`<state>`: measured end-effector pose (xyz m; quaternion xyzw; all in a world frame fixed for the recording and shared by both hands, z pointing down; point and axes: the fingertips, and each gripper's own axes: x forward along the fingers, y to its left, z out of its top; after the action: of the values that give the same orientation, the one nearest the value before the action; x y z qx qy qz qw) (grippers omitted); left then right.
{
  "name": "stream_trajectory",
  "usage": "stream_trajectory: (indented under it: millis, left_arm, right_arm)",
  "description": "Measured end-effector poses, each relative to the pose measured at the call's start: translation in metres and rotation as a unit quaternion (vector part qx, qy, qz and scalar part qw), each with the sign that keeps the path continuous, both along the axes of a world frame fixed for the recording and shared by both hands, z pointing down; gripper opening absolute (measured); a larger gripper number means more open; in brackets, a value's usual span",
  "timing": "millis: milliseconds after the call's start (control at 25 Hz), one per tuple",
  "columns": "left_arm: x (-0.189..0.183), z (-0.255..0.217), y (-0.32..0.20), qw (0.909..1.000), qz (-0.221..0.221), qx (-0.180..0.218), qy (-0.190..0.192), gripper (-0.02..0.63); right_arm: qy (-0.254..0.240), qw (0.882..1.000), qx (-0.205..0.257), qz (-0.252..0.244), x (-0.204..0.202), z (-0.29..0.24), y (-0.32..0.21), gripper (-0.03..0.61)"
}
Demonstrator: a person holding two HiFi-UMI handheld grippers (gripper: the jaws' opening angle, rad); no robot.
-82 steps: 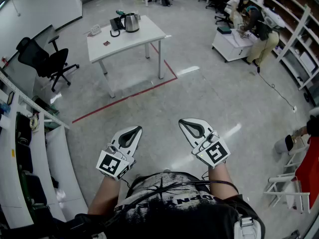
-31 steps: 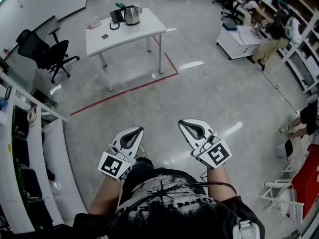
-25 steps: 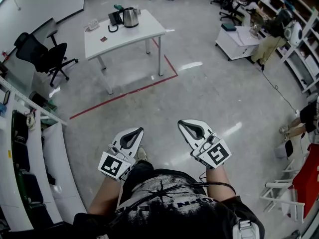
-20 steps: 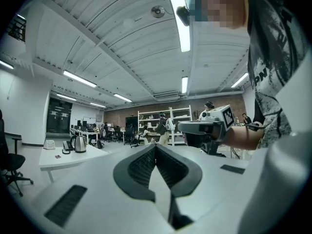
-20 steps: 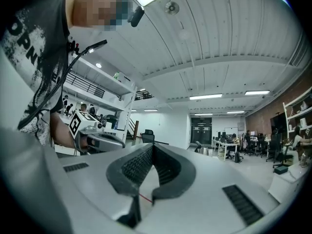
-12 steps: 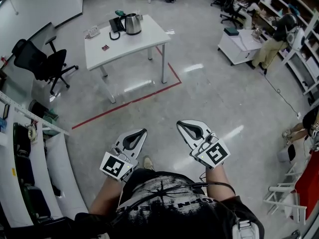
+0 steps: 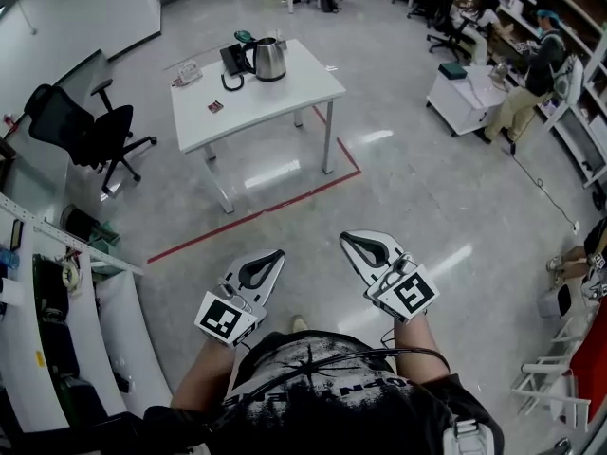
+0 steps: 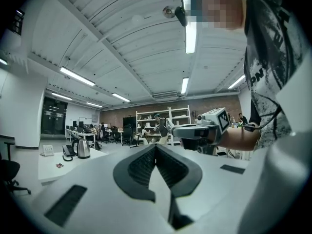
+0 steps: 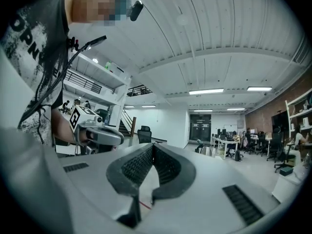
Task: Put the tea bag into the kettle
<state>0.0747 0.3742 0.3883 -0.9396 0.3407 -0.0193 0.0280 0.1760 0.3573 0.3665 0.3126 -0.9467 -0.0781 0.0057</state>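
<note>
A steel kettle (image 7: 270, 60) stands at the far end of a white table (image 7: 275, 102), several steps ahead of me. The tea bag (image 7: 215, 107) is a small dark red packet lying on the table's left part. In the left gripper view the kettle (image 8: 83, 148) and the tea bag (image 8: 59, 165) show small at the left. My left gripper (image 7: 275, 254) and right gripper (image 7: 347, 238) are held side by side in front of my body, over the floor and far from the table. Both are shut with nothing between their jaws.
A black device (image 7: 233, 60) and a white power strip (image 7: 186, 72) also sit on the table. A black office chair (image 7: 90, 126) stands left of it. Red floor tape (image 7: 256, 216) runs in front. Shelving (image 7: 47, 292) lines the left; people work at a desk (image 7: 465, 93) on the right.
The table and kettle have come nearer and lower in the head view as I walk toward them. Both grippers stay shut in the same place before my body.
</note>
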Motion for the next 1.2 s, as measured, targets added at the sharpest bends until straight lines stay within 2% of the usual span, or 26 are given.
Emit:
stream_trajectory:
  millis: [240,400,920,1200]
  left_arm:
    - [-0.031,0.001,-0.029,0.9999,0.012,0.003,0.005,0.011]
    - [-0.044,-0.001,-0.042,0.9998,0.019,0.009,0.003,0.011]
    - [-0.074,0.010,-0.060,0.9998,-0.010,-0.007,0.015,0.011]
    - [-0.084,0.019,-0.091,0.9989,-0.040,-0.018,0.016,0.011]
  right_arm:
    - [-0.023,0.999,-0.021,0.007,-0.031,0.003,-0.030,0.009]
    - [-0.018,0.999,-0.026,0.014,-0.041,0.009,-0.040,0.011]
    - [-0.014,0.999,-0.037,-0.019,-0.073,0.009,-0.065,0.009]
    - [-0.004,0.998,-0.050,-0.042,-0.082,0.022,-0.103,0.011]
